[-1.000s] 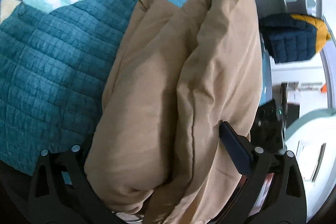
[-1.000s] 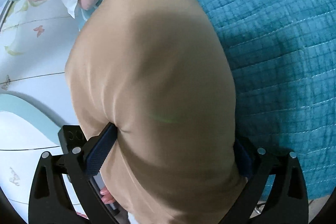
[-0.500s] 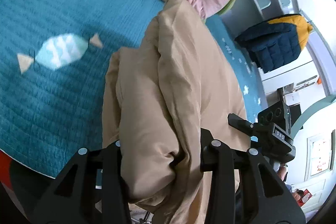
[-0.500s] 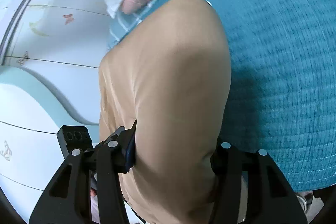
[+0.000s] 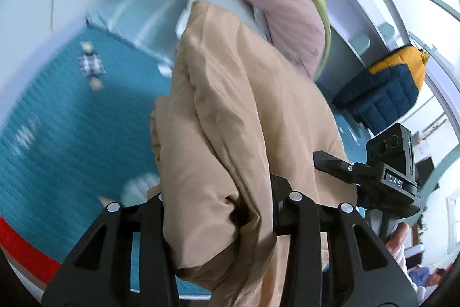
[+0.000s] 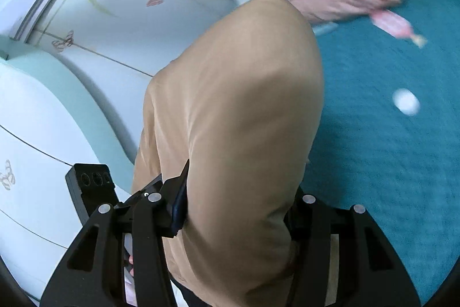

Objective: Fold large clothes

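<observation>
A bulky tan padded garment [image 5: 244, 134] is bunched into a thick folded bundle and hangs above the teal quilt [image 5: 57, 134]. My left gripper [image 5: 218, 209] is shut on one end of it, cloth bulging between and below the fingers. In the right wrist view the same tan garment [image 6: 244, 105] rises as a smooth hump, and my right gripper [image 6: 238, 206] is shut on it, a blue pad [image 6: 179, 203] pressing into its side. The fingertips are buried in cloth. The two grippers sit close side by side on the bundle.
Pink, white and green bedding [image 5: 273, 5] is piled at the head of the bed. A navy and yellow puffer jacket [image 5: 385, 85] hangs at the right. White butterfly-printed cupboard doors [image 6: 86, 33] stand beside the quilt [image 6: 388, 148]. A person's hand [image 5: 398, 238] grips the other handle.
Both grippers went from wide around the tan garment to shut on it. They have lifted it off the quilt, and both views now tilt up toward the pillows and walls.
</observation>
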### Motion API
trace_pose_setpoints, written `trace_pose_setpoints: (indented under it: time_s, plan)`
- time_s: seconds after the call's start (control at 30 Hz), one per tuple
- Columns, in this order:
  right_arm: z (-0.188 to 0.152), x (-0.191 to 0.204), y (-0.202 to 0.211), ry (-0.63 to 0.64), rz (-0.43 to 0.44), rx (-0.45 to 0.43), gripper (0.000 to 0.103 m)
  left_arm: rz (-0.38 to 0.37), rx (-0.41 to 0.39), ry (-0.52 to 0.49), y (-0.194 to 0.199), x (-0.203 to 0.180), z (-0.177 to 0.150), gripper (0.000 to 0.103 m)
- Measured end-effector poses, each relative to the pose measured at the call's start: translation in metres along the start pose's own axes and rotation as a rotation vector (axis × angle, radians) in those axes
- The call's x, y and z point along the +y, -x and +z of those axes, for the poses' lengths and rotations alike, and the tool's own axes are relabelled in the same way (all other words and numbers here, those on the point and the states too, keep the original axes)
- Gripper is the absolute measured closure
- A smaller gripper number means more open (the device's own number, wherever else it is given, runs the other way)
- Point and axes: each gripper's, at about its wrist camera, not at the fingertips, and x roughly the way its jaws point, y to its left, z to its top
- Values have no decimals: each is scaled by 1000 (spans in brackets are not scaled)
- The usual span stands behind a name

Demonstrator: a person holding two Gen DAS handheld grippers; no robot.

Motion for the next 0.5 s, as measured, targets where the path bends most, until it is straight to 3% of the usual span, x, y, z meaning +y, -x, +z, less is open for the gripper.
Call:
trace_pose_setpoints:
  time_s: [0.1,0.27,0.43,0.5]
  plan:
    - [30,29,-31,33,62,-21,55,60,-43,-43,21,8,40,65]
    - [70,34,-85,-27,143,-37,55,168,-81,-87,30,27,101,65]
    - [79,-6,-115,-68,17,-59,48,178,-18,-47,-28,71,120,58]
    - [69,-37,-124,-64,-105,-41,45,182,43,-5,-71,95,106,54]
